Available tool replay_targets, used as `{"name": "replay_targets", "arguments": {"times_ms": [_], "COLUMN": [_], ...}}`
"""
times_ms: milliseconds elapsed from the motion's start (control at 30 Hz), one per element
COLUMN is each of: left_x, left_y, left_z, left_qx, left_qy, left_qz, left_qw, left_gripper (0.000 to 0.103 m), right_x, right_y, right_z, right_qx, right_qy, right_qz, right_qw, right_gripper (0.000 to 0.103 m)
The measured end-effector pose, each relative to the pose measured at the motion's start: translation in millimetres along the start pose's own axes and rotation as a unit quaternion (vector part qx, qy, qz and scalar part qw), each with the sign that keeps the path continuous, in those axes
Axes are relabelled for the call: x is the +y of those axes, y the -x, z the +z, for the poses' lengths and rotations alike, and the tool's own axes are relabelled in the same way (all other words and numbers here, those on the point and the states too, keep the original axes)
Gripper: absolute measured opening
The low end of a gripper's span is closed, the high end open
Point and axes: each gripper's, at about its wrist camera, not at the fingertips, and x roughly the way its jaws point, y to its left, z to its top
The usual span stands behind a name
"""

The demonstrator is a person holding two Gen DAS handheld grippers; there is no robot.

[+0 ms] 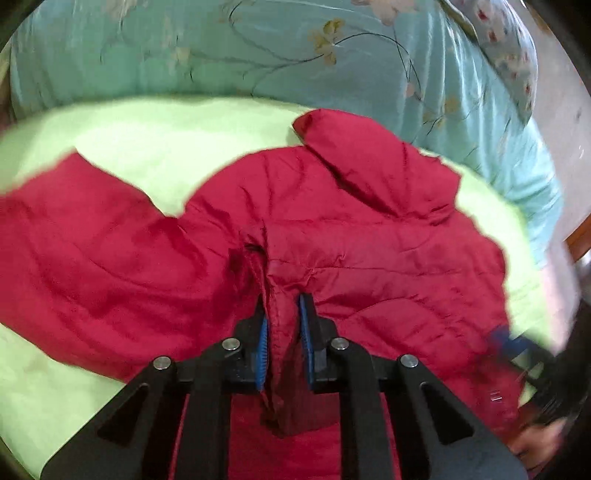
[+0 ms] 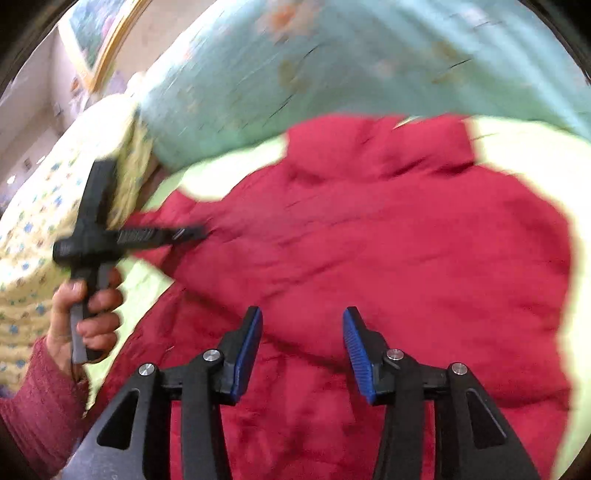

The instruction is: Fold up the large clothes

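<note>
Green bed sheet (image 1: pixel 155 136) carries a red jacket (image 1: pixel 369 236); left gripper (image 1: pixel 283 314) fingers pinch its seam fold, right gripper (image 2: pixel 302 325) fingers hang released above it.

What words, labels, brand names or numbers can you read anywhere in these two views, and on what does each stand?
None can be read.
Red jacket: no label or logo shows.
Quilt: a flower print only, no lettering.
Framed picture on the wall: too blurred to tell whether it bears any text.

Green-sheeted bed (image 1: pixel 155 144), red jacket (image 1: pixel 369 240), teal floral quilt (image 1: pixel 258 51)
</note>
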Motion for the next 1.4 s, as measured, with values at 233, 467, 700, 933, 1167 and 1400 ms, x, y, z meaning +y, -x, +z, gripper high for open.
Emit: {"name": "replay_targets", "arguments": {"times_ms": [233,467,700,933,1167,1400], "left_x": [-20.7,-16.1,-38.6,-22.0,-18.4,-16.3], "left_y": [-4.0,47.7,34.2,-22.0,-23.2,-21.0], "left_z": [-14.3,-22.3,-35.0,-45.5,-43.7,-46.9], "left_qx": [-0.016,-0.061,-0.034,0.022,0.024,0.017], "left_qy": [-0.052,-0.048,-0.025,-0.004,0.01,0.015], "left_qz": [0.092,0.108,0.013,0.029,0.024,0.006], "left_qw": [0.9943,0.9911,0.999,0.9994,0.9994,0.9997], "left_gripper": [0.017,0.019,0.019,0.019,0.019,0.019], "right_x": [-72.6,-72.5,-71.0,-58.7,-58.6,-67.8], "right_y": [-13.2,-36.6,-43.7,-3.8,-16.3,-52.6], "right_z": [10.0,-2.2,-4.4,5.5,13.3,-2.3], "right_qx": [0.02,0.031,0.033,0.007,0.023,0.058], "right_qy": [-0.055,-0.058,-0.049,-0.049,-0.04,-0.036], "right_qz": [-0.085,-0.099,-0.11,-0.095,-0.111,-0.144], "right_qw": [0.995,0.993,0.992,0.994,0.993,0.987], "right_gripper": [0.054,0.054,0.055,0.055,0.055,0.055]}}
